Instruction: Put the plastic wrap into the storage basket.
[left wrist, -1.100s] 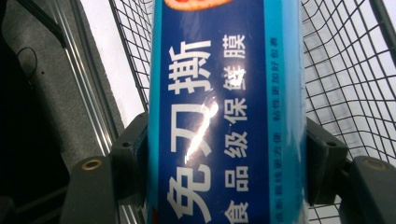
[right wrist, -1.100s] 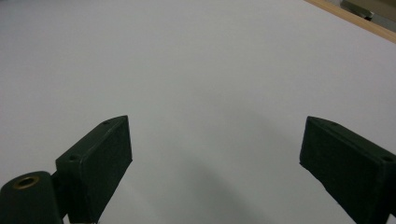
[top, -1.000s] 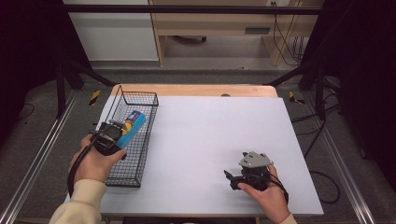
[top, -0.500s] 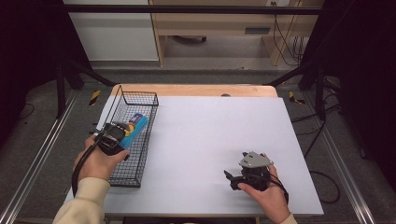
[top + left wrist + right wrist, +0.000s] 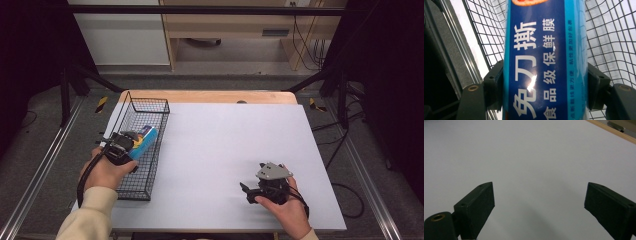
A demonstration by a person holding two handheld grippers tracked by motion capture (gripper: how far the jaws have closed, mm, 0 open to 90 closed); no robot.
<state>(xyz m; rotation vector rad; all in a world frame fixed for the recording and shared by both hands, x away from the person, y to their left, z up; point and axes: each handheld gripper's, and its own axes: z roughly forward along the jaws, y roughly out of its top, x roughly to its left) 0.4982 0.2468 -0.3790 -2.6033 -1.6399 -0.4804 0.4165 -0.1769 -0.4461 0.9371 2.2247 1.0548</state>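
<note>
Left gripper clamps a blue box over the wire basket; right gripper rests open on the table.

At far left we see the black wire basket (image 5: 142, 150) along the white table's (image 5: 225, 145) left edge. Over it the left gripper (image 5: 131, 144) has both jaws pressed against a blue cling-film box (image 5: 544, 62) printed with white Chinese characters, its long axis running away from the hand. Well apart, near the table's right front, we note the right gripper (image 5: 246, 191), jaws spread wide with bare tabletop between them.
</note>
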